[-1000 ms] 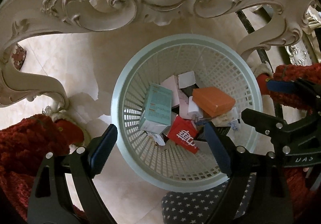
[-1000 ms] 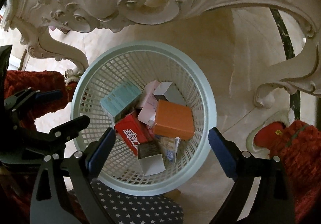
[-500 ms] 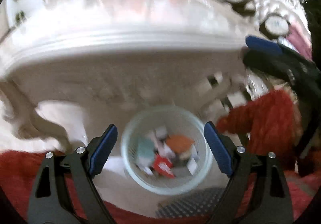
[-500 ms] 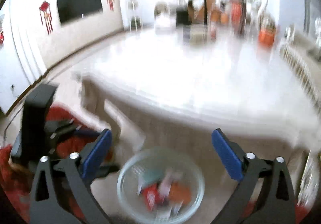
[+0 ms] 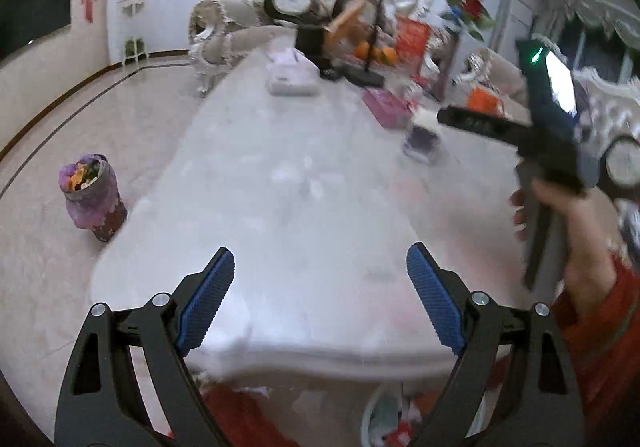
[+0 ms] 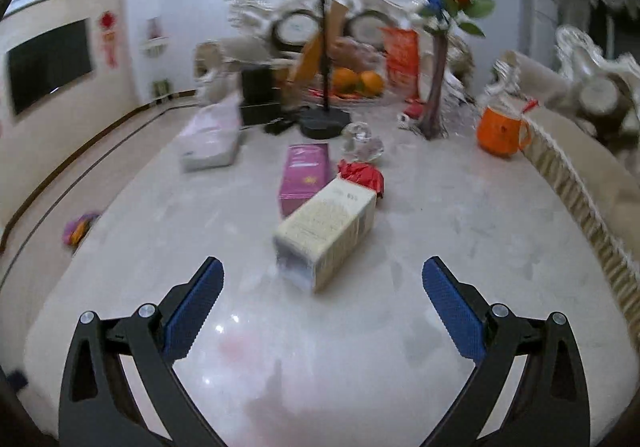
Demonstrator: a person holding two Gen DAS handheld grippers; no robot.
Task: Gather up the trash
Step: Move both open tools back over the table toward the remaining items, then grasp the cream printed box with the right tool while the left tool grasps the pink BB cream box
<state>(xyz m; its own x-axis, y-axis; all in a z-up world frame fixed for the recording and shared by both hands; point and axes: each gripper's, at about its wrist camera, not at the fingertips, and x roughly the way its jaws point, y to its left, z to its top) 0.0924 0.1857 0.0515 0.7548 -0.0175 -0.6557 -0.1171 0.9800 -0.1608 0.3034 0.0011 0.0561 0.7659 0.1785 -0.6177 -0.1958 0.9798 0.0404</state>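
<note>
Both claws raised from basket | table (image 6: 440,231): two boxes (image 6: 326,233)

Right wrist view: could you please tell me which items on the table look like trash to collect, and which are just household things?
Likely trash:
- cream carton lying on its side
- pink box
- crumpled red wrapper

Probably just lying about:
- orange mug
- oranges
- rose vase
- black stand

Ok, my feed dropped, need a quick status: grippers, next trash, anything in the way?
Left gripper open, empty. Right gripper open, empty, facing the cream box lying on the table. Purple box and red wrapper right behind it. Approach clear.
</note>
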